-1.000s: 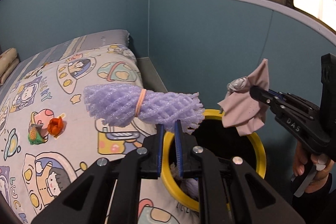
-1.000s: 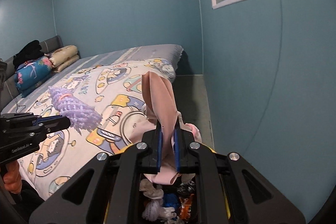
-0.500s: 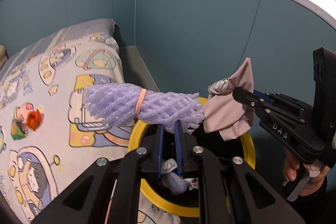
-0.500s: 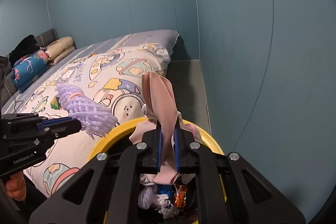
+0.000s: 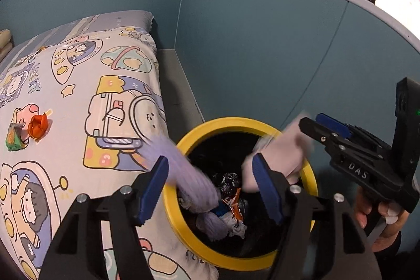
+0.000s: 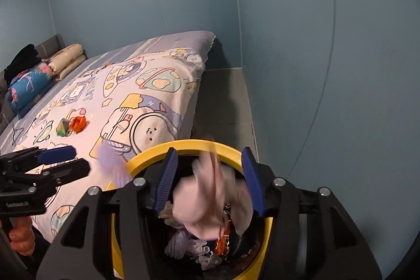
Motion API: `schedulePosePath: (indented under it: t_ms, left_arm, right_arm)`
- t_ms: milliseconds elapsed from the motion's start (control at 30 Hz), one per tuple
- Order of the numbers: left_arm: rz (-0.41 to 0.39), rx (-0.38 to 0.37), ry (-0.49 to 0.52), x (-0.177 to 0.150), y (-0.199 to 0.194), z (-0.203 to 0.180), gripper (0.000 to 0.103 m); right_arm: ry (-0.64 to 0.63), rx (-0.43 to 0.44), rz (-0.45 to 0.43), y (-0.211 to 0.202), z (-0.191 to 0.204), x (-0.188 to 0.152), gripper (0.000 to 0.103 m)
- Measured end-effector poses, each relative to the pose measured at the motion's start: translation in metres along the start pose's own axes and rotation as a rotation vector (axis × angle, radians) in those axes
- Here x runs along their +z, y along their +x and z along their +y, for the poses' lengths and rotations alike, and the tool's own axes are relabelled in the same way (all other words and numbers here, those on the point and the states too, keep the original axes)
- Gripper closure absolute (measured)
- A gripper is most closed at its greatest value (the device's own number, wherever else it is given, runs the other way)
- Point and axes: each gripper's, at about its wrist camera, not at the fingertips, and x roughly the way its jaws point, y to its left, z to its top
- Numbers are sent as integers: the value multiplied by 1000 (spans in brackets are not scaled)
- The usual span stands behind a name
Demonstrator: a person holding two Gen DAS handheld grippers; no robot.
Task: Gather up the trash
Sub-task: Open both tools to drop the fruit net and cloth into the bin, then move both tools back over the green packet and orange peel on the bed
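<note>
Both grippers hang open over the yellow-rimmed trash bin (image 5: 210, 131) beside the bed. My left gripper (image 5: 210, 185) is open; the purple foam net (image 5: 189, 175) is blurred, falling past the rim into the bin. My right gripper (image 6: 208, 177) is open; the pink tissue (image 6: 207, 201) drops blurred between its fingers towards the bin (image 6: 183, 144). The right gripper also shows in the left wrist view (image 5: 323, 127), and the left gripper in the right wrist view (image 6: 60, 160). The bin holds several crumpled wrappers (image 5: 231, 204).
An orange wrapper (image 5: 38, 123) and a green wrapper (image 5: 14, 139) lie on the cartoon bedspread (image 5: 78, 85); they also show in the right wrist view (image 6: 78, 123). Pillows (image 6: 47, 70) lie at the head. A blue wall (image 5: 262, 43) stands close behind the bin.
Both grippers have opened and let go: the purple net and the pink tissue now fall into the bin. Both views have tilted down towards the bin.
</note>
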Motion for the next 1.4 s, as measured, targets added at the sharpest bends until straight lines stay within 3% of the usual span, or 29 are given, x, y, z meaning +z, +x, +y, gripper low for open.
schedulePosePath:
  t_ms: [267, 533, 933, 1400]
  left_arm:
    - [-14, 32, -58, -2, -10, 29, 37]
    - [-55, 116, -137, -2, -34, 88, 36]
    - [-90, 267, -315, -21, -72, 210, 36]
    - [-51, 340, -461, -46, -69, 325, 36]
  right_arm:
    - [-17, -25, -18, -6, 6, 6, 55]
    - [-78, 83, -38, 4, 48, 19, 55]
    - [-233, 316, 30, 60, 170, 39, 53]
    - [-356, 490, 214, 157, 291, 43, 53]
